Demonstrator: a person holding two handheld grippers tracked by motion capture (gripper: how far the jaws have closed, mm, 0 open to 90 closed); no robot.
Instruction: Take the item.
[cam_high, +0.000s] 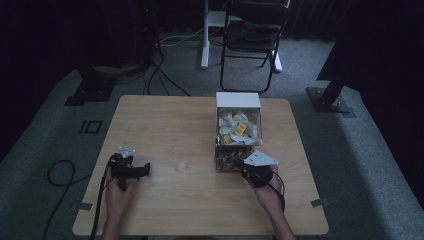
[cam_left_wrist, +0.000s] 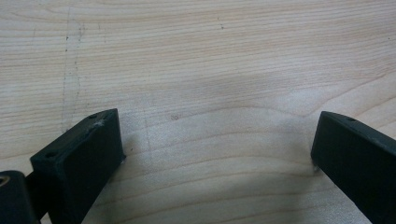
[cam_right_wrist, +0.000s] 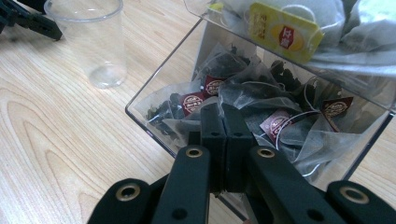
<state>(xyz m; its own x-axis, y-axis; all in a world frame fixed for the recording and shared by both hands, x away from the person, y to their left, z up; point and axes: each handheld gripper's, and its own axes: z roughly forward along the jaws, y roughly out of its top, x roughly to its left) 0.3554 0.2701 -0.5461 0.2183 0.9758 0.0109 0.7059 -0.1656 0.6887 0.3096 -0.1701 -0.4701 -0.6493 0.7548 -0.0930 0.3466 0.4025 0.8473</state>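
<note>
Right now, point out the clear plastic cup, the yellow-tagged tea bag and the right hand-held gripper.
clear plastic cup (cam_right_wrist: 95, 44), right gripper view, side wall.
yellow-tagged tea bag (cam_right_wrist: 282, 32), right gripper view, its yellow tag.
right hand-held gripper (cam_right_wrist: 226, 122), right gripper view, between the closed jaw tips.

Clear two-tier box (cam_high: 238, 131), white lid panel at its far end, stands right of surface centre, nearer far edge. Upper tier holds pale tea bags with yellow tags (cam_right_wrist: 280, 30). Lower open-front tier holds dark pyramid tea bags with maroon tags (cam_right_wrist: 261, 105), heaped, strings tangled. Clear empty plastic cup (cam_right_wrist: 95, 44) upright mid-surface, just left of box.
</note>
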